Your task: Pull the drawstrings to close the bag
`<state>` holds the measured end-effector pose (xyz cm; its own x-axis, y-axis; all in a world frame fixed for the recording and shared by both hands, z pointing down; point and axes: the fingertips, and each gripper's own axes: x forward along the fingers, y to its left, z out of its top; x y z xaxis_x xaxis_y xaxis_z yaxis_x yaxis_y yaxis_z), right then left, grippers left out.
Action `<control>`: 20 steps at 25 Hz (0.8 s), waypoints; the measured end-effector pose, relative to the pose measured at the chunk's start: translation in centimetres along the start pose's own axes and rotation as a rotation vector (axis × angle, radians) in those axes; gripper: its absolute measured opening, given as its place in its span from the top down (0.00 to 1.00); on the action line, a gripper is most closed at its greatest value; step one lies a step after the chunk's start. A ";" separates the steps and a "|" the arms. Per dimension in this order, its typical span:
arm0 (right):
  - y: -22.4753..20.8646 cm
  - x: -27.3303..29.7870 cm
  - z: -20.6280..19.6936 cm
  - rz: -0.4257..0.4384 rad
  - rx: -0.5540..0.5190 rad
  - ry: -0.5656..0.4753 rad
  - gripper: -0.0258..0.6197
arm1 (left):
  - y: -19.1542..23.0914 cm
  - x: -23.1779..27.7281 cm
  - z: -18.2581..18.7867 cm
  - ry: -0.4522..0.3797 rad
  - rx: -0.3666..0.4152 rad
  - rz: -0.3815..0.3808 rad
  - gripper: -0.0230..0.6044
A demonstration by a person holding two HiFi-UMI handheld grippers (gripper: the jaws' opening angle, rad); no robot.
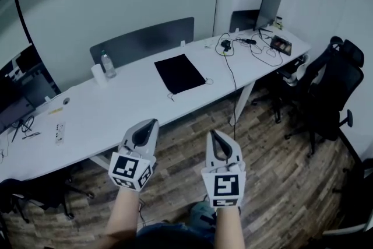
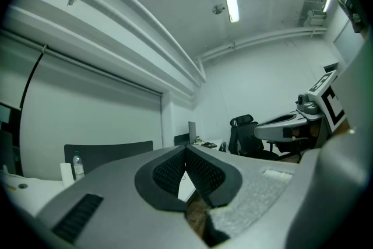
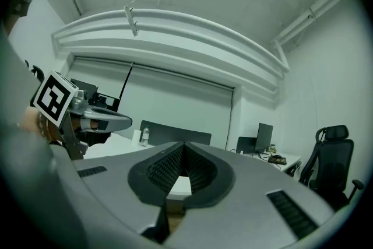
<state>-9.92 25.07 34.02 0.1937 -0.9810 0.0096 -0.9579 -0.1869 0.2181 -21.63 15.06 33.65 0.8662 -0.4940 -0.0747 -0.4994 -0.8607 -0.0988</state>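
Observation:
A flat black drawstring bag (image 1: 179, 73) lies on the long white table (image 1: 116, 114), with thin white cords trailing from its near edge. Both grippers hang over the wooden floor, well short of the table and apart from the bag. My left gripper (image 1: 152, 123) is shut, its pads together with nothing between them, as the left gripper view (image 2: 186, 153) also shows. Beside it, my right gripper (image 1: 213, 134) is shut and empty too; its jaws meet in the right gripper view (image 3: 183, 148). Each gripper view shows the other gripper at its side.
A water bottle (image 1: 106, 64) and a white cup (image 1: 99, 74) stand at the table's back left. A laptop (image 1: 267, 13), cables and a small screen (image 1: 284, 44) crowd the right end. Black office chairs (image 1: 333, 87) stand at the right. Grey partition panels (image 1: 143, 39) line the table's far edge.

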 end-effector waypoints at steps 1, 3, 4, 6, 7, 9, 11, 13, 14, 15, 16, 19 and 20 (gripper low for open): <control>-1.3 1.1 -0.2 0.014 0.004 -0.002 0.97 | -0.2 1.6 0.0 0.002 -0.001 0.011 0.97; -3.8 3.2 -0.5 0.042 0.009 -0.006 0.97 | -0.6 4.5 -0.1 0.008 -0.001 0.030 0.97; -4.9 4.1 -0.7 0.058 0.010 -0.007 0.97 | -0.8 5.9 -0.1 0.011 0.000 0.038 0.97; -7.0 6.0 -1.1 0.092 0.009 -0.003 0.97 | -1.2 8.4 -0.2 0.019 0.003 0.057 0.97; -8.0 6.8 -1.4 0.110 0.008 0.001 0.97 | -1.4 9.5 -0.2 0.023 0.005 0.069 0.97; -9.8 8.5 -2.0 0.144 0.016 0.008 0.97 | -1.5 11.4 -0.3 0.031 0.005 0.100 0.97; -11.3 10.0 -2.5 0.174 0.027 0.014 0.97 | -1.3 13.0 -0.5 0.038 0.006 0.135 0.97; -12.4 11.3 -2.8 0.203 0.028 0.018 0.97 | -1.0 14.1 -0.7 0.042 0.004 0.169 0.97; -12.9 12.0 -3.0 0.214 0.027 0.019 0.97 | -0.8 14.6 -0.9 0.045 0.002 0.185 0.97; -13.4 12.6 -3.2 0.221 0.029 0.020 0.97 | -0.6 15.1 -1.2 0.049 0.000 0.198 0.97; -13.9 13.2 -3.5 0.225 0.037 0.021 0.97 | -0.3 15.5 -1.5 0.057 -0.002 0.210 0.97; -14.9 15.1 -4.6 0.239 0.064 0.034 0.97 | 0.7 16.7 -2.6 0.081 -0.014 0.240 0.97; -15.1 15.9 -5.0 0.243 0.069 0.040 0.97 | 1.2 17.1 -2.9 0.088 -0.020 0.248 0.97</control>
<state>8.67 12.58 35.74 -0.0372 -0.9950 0.0926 -0.9893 0.0498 0.1374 -7.35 5.20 35.14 0.7157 -0.6984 -0.0076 -0.6971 -0.7137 -0.0683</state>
